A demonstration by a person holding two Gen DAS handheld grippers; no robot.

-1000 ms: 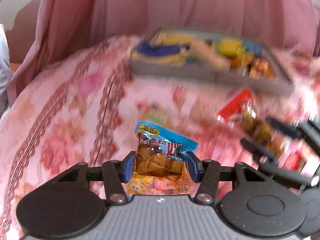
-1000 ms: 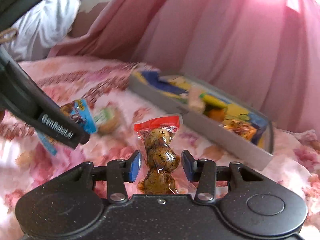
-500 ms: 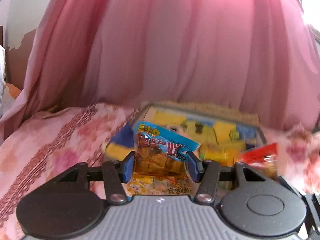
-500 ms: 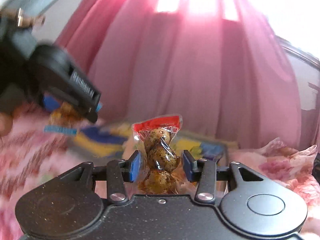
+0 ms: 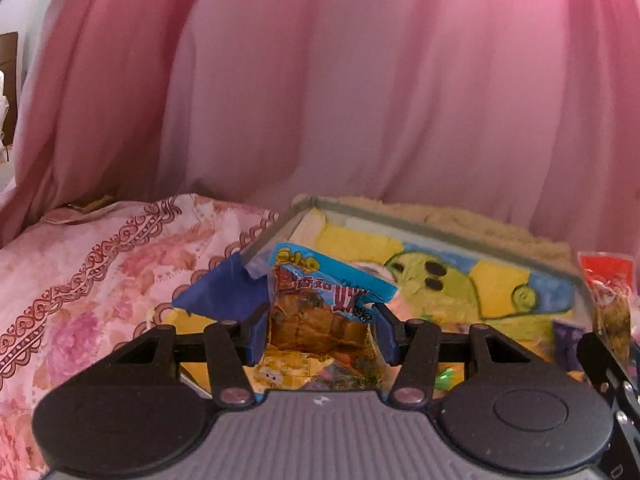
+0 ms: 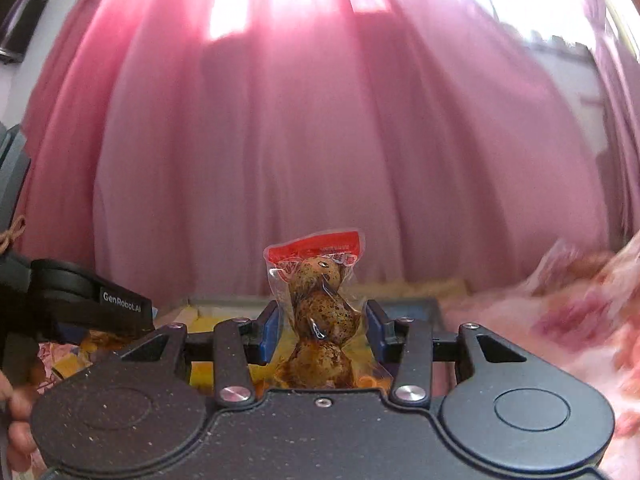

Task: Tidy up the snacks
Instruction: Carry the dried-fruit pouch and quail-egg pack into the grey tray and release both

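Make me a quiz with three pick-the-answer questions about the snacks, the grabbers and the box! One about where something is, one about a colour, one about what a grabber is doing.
1. Where is the grey tray?
A. on the flowered bedspread
B. hanging on the pink curtain
C. on the floor

2. What colour is the top strip of the quail egg packet?
A. green
B. red
C. black

3. What is the left gripper doing?
A. open, holding nothing
B. shut on a spoon
C. shut on the blue-topped snack packet

Answers: 1 A, the bedspread shows under and beside the tray. 2 B, a red band crosses its top. 3 C, both blue pads press the packet's sides.
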